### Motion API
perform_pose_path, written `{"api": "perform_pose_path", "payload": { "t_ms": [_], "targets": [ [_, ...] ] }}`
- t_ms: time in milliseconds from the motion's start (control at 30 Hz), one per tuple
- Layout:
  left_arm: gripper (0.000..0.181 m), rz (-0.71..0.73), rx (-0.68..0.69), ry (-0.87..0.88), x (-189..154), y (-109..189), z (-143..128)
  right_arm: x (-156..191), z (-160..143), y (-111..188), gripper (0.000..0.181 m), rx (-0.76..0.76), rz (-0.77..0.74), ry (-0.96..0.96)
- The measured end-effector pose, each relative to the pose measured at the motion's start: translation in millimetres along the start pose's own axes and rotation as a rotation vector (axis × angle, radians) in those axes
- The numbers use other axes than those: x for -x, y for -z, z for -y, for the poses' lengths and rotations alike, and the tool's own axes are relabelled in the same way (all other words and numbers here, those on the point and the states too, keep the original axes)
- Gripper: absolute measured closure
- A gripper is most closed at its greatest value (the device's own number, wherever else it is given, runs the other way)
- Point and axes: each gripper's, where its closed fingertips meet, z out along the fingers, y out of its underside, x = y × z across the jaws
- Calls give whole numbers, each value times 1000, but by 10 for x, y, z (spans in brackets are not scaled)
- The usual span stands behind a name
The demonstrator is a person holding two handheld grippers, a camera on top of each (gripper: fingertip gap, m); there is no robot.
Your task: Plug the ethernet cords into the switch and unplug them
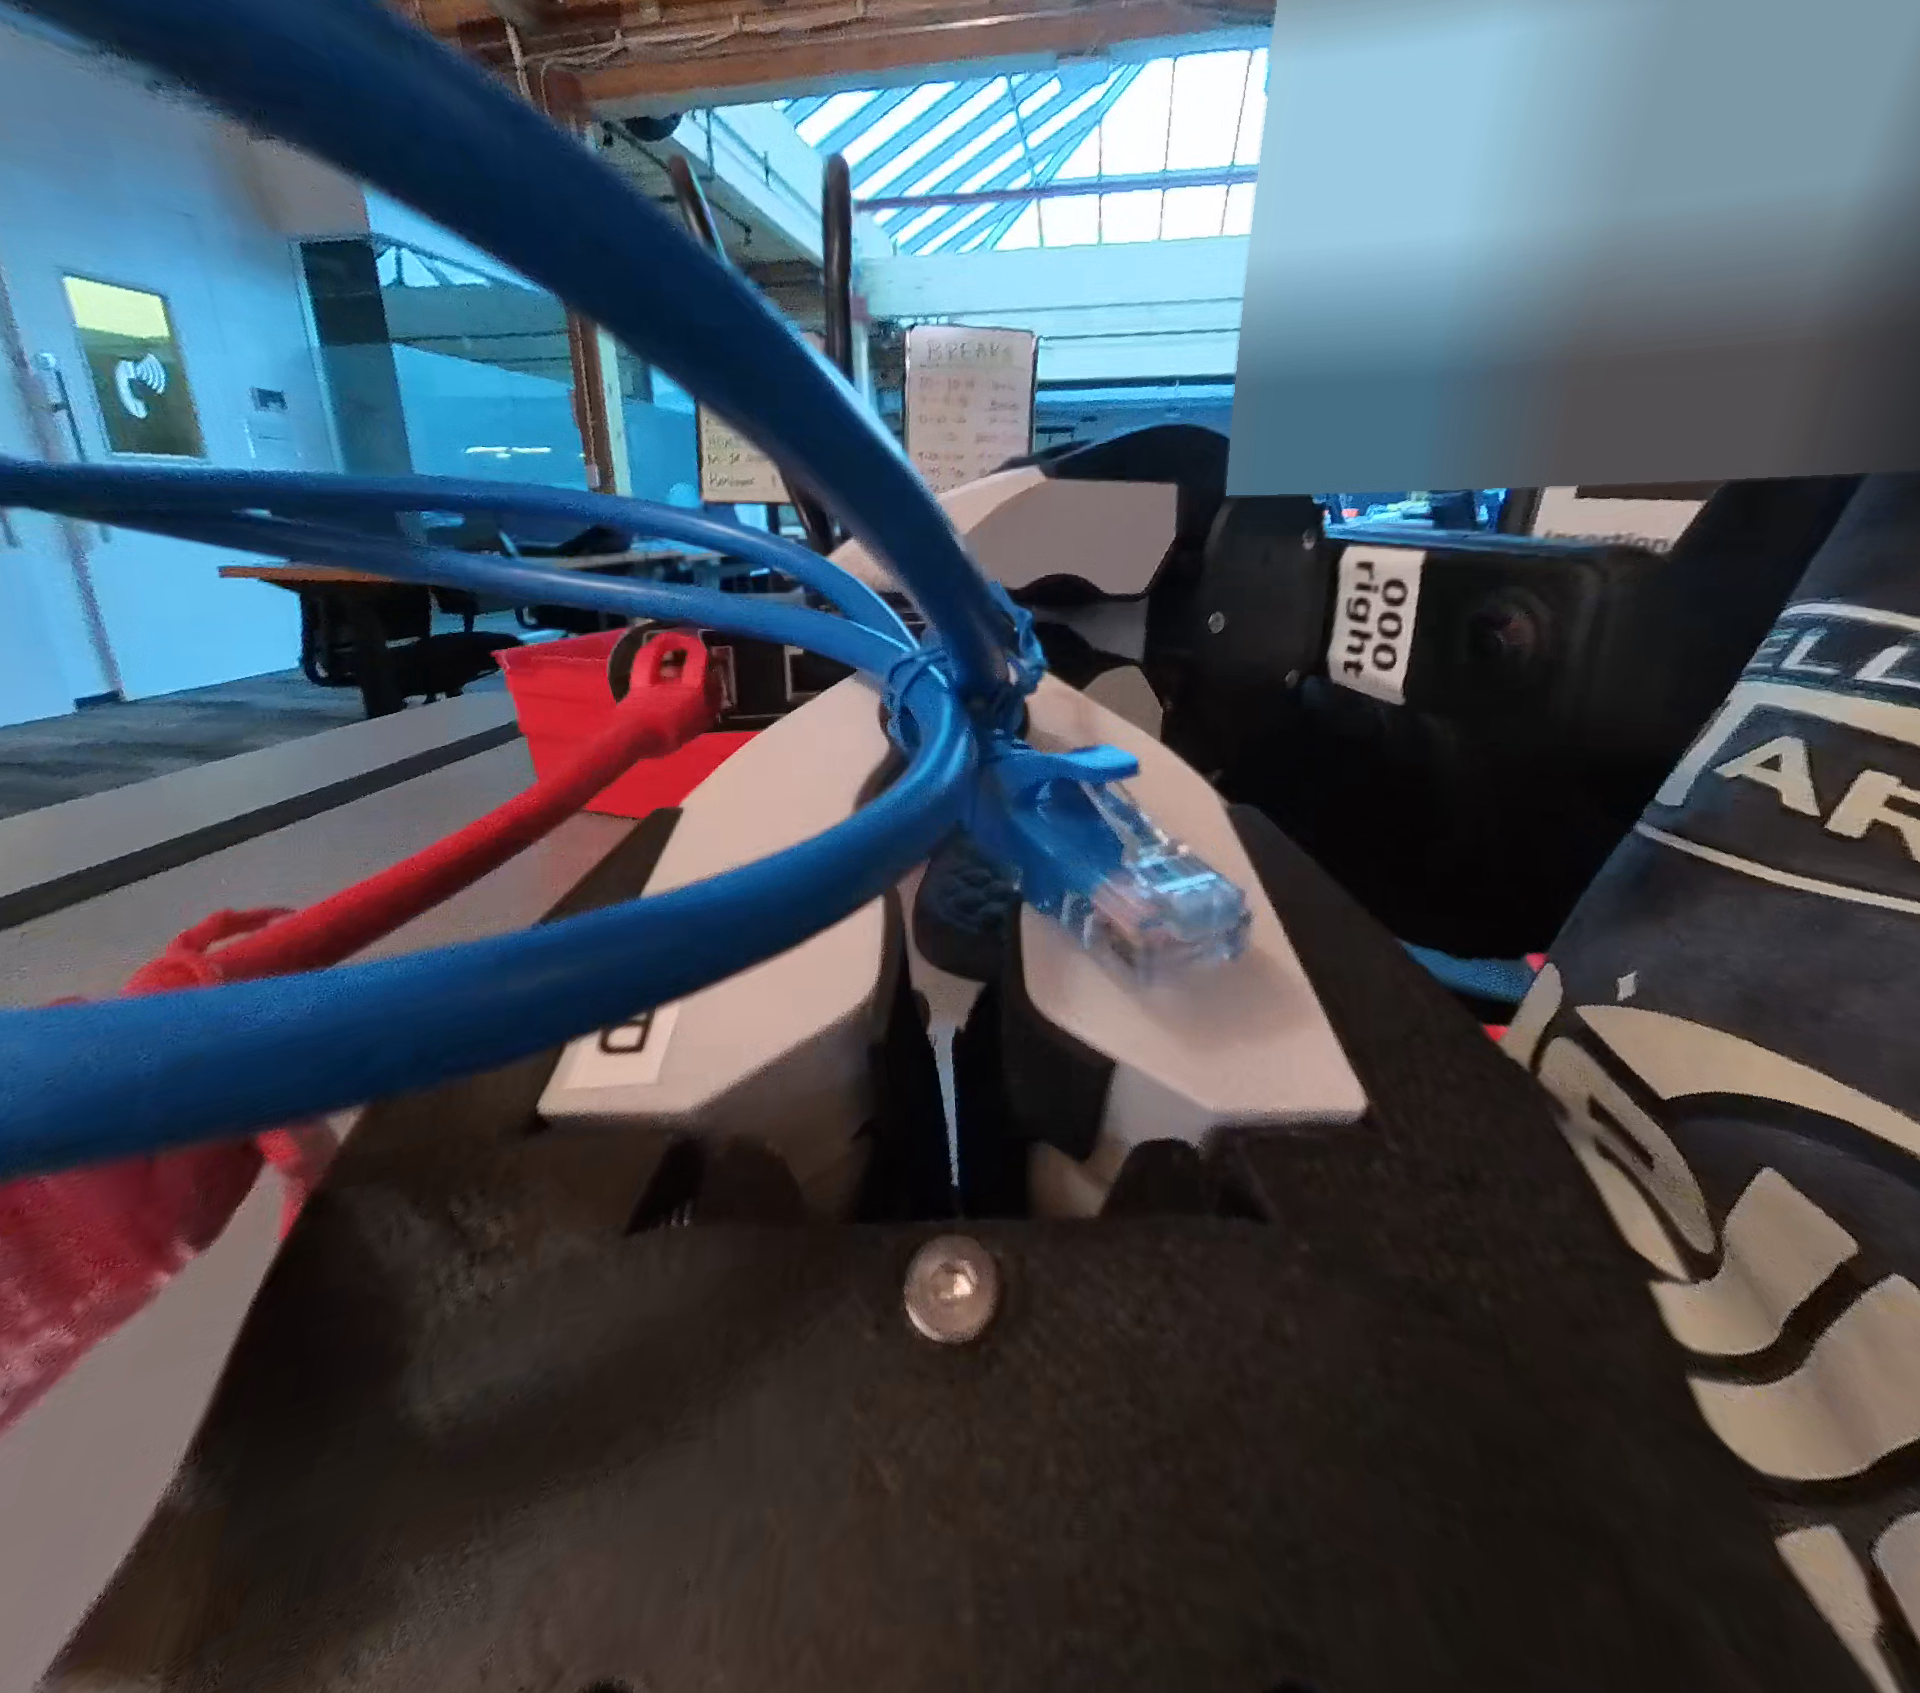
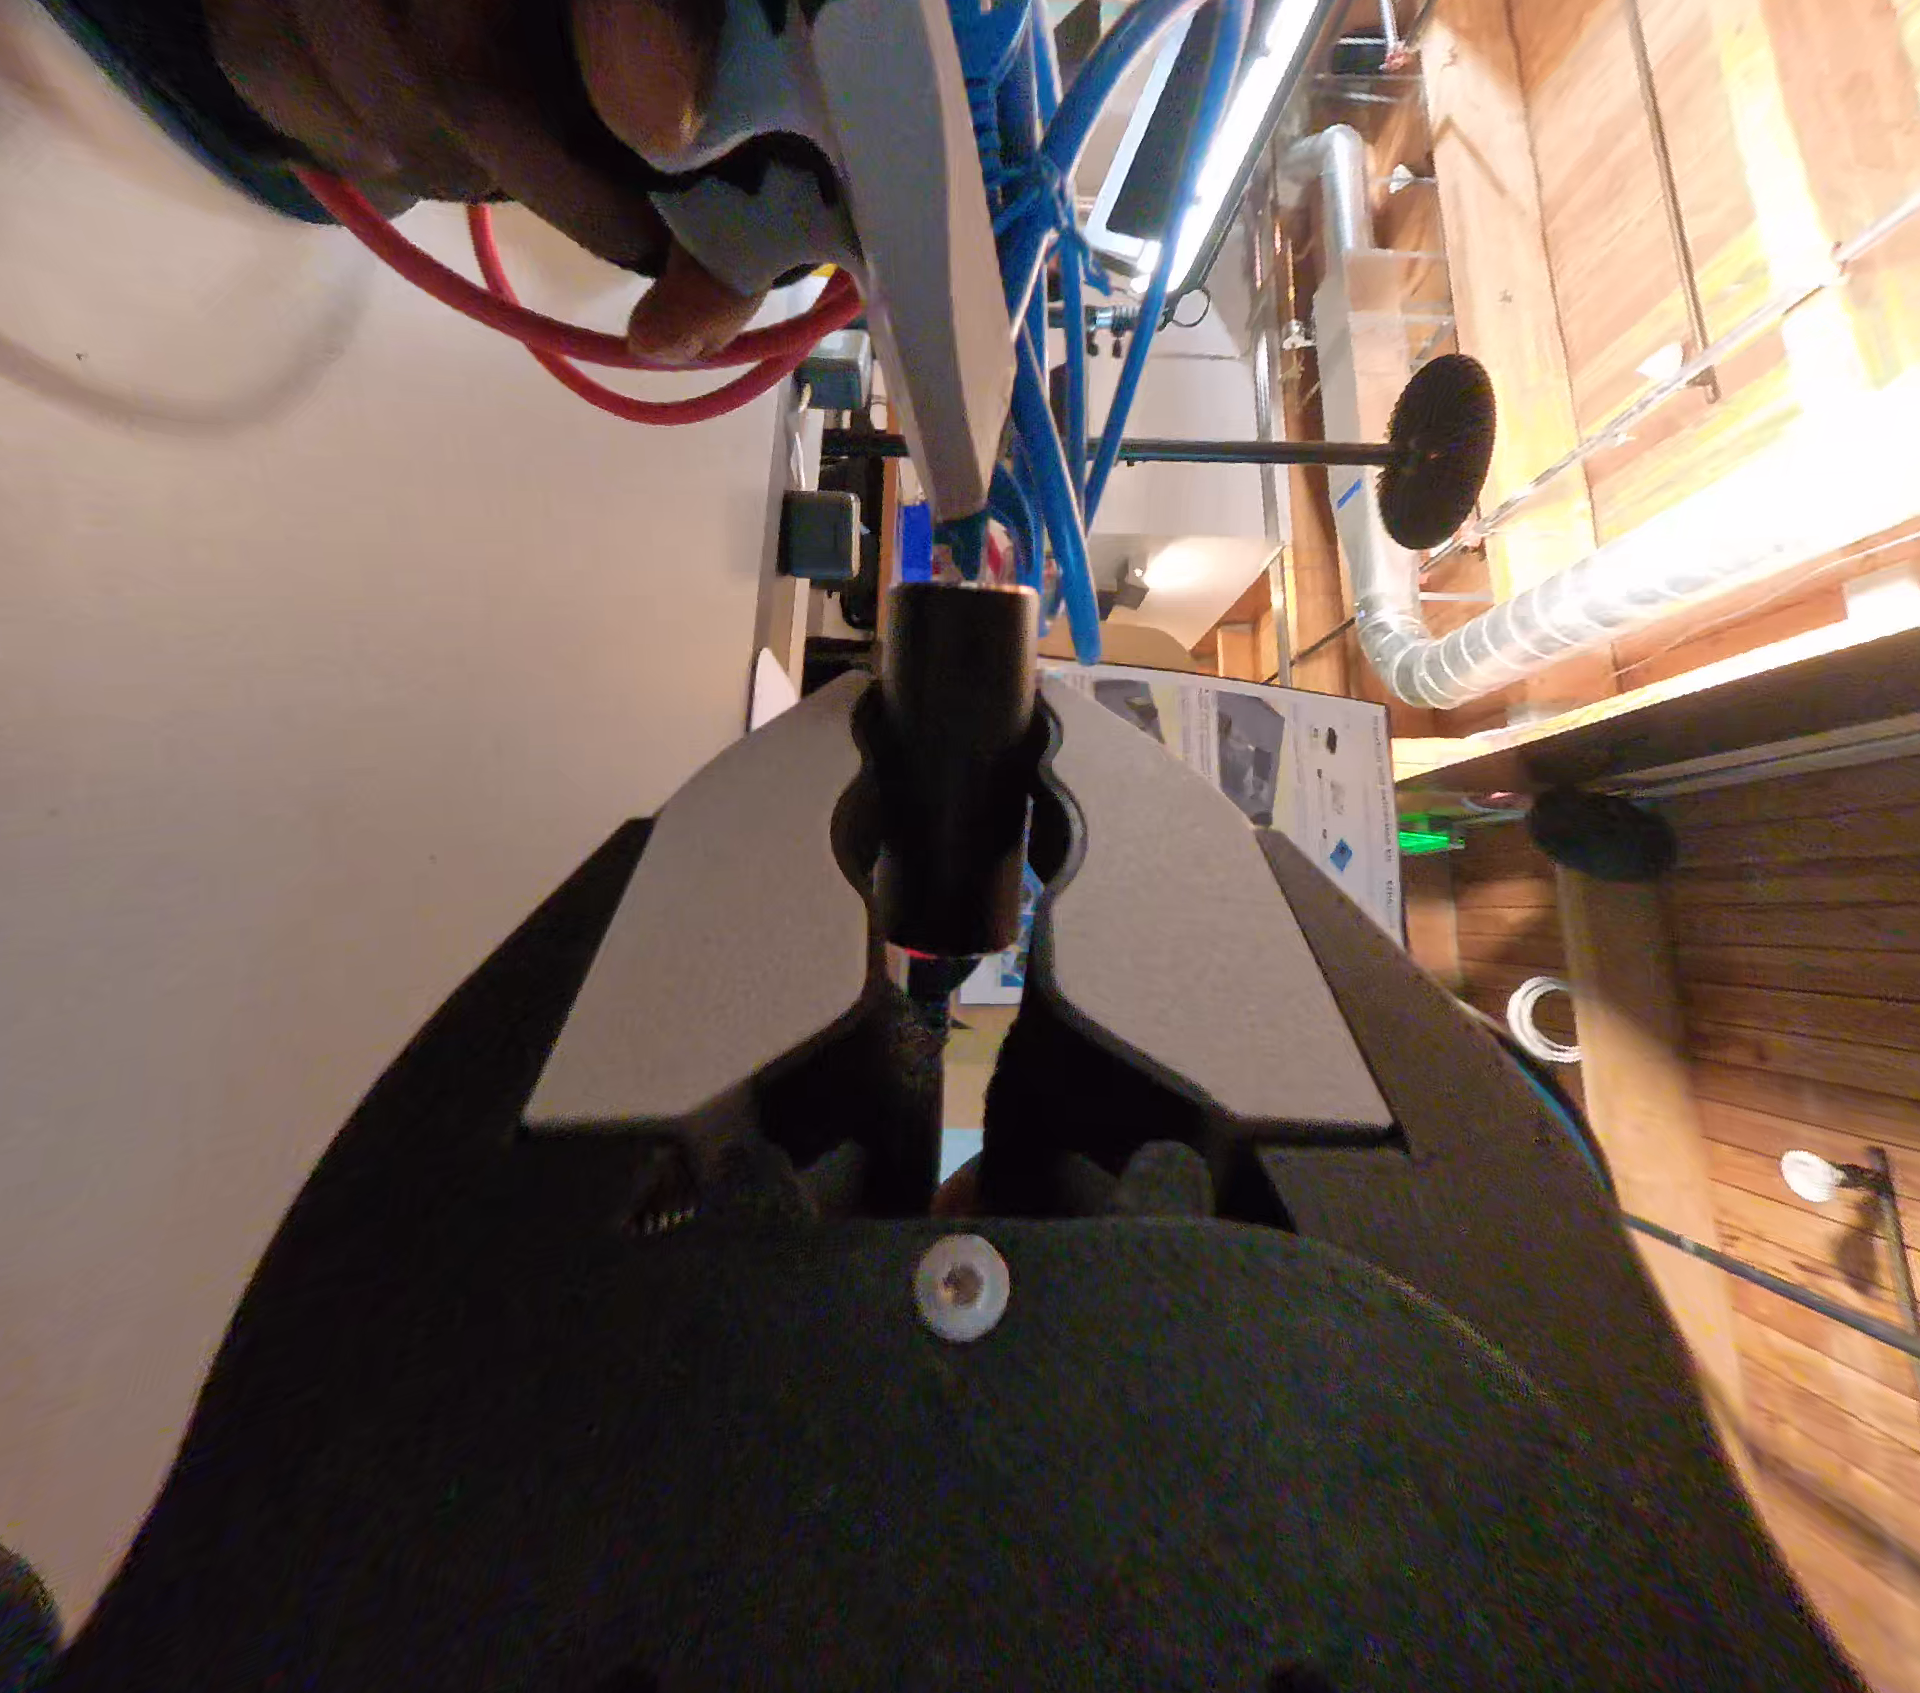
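The blue cord [image 1: 582, 989] loops over the left hand-held gripper [image 1: 961, 822], whose fingers are pressed together on the cord's tied bundle; its clear plug [image 1: 1153, 895] rests on the right finger. A red cord [image 1: 499, 843] runs across the tabletop [image 1: 260, 802] toward a red bin [image 1: 582, 718]. The right hand-held gripper [image 2: 956, 770] is clamped on a black cylinder [image 2: 956, 760].
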Motion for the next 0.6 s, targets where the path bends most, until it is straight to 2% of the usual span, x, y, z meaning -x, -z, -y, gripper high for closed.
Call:
{"api": "perform_pose_path", "payload": {
  "t_ms": [200, 267, 333, 467, 533, 600],
  "targets": [
    [167, 29, -39, 25, 64, -7, 51, -66, -33, -59, 157, 34, -38, -18],
    [149, 54, -51, -10, 78, -2, 82, -161, -87, -106, 157, 64, -78, 6],
    [143, 64, -56, -62, 63, 10, 103, -258, -166, -147, 157, 93, -112, 38],
    [142, -79, -144, -152, -256, 23, 276, -443, -338, -204, 157, 165, -149, 63],
    [142, -205, -268, -220, -534, 106, 466, -498, -439, -238, 157, 200, -154, 70],
    [143, -256, -407, -218, -646, 249, 701, -523, -538, -273, 157, 231, -157, 75]
  ]
}}
